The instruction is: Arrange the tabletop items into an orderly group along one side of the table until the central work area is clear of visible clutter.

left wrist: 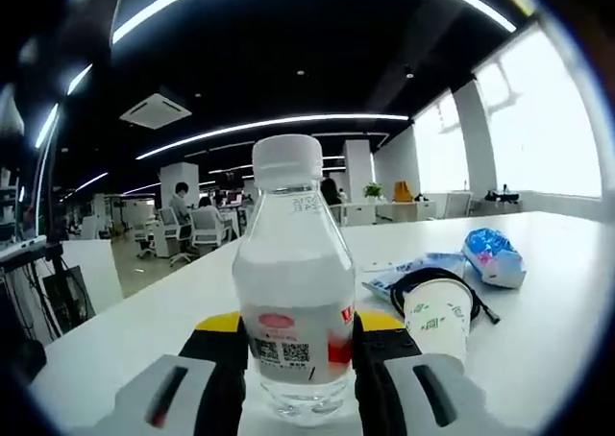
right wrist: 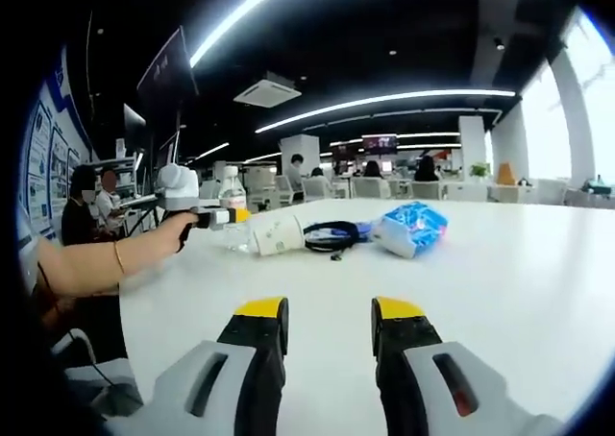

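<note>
A clear water bottle (left wrist: 291, 254) with a white cap and a red label stands upright between the jaws of my left gripper (left wrist: 296, 328), which press on both its sides. To its right are a white paper cup (left wrist: 438, 317), a coil of black cable (left wrist: 415, 278) and a blue snack packet (left wrist: 494, 256). In the right gripper view, a hand holds the left gripper (right wrist: 213, 216) on the bottle (right wrist: 231, 217) at the far left of the table, with the cup (right wrist: 277, 234), cable (right wrist: 332, 231) and packet (right wrist: 411, 229) lined up beside it. My right gripper (right wrist: 330, 332) is open over bare tabletop.
The white table (right wrist: 500, 292) stretches wide to the right and front. A flat blue-and-white wrapper (left wrist: 404, 268) lies under the cable. The holder's forearm (right wrist: 106, 258) reaches in from the left edge. Office desks, chairs and seated people lie beyond the table.
</note>
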Tool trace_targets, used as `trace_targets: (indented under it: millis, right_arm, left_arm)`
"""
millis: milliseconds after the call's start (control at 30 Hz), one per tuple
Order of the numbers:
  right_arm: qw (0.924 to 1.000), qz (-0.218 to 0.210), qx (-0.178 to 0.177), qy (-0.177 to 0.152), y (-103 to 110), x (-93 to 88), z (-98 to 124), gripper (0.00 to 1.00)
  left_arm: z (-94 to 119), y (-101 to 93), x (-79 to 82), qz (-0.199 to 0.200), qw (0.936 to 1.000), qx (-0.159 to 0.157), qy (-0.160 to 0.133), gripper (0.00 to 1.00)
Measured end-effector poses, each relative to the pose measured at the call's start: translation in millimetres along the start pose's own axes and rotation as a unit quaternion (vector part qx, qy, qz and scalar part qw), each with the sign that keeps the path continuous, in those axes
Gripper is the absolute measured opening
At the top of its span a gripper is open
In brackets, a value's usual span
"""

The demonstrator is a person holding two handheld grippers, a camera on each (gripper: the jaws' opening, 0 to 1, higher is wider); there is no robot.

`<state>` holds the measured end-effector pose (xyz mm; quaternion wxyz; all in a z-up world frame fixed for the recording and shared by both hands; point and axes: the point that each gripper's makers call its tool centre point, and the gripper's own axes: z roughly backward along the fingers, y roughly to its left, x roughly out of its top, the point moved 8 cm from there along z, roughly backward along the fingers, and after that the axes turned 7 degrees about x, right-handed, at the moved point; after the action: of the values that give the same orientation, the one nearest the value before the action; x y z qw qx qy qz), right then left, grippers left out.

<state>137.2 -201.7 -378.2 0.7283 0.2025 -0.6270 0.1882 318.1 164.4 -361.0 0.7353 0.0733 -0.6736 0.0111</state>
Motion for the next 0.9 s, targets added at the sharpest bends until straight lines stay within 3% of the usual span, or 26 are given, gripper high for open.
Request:
trace_targets:
  millis: [333,900]
  right_arm:
    - [0.9997,-0.008,-0.019,-0.013,-7.1,3.5,5.0,0.3]
    - [0.9995,0.009,-0.03,0.001,-9.4,4.4,10.5,0.3]
  left_arm:
    - [1.2,1.6,0.1,-0.005,0.9999,-0.012,0.005,0.41]
    - [-0.1,3.4,-0.6,0.001,0.9997,-0.024,0.003,0.4]
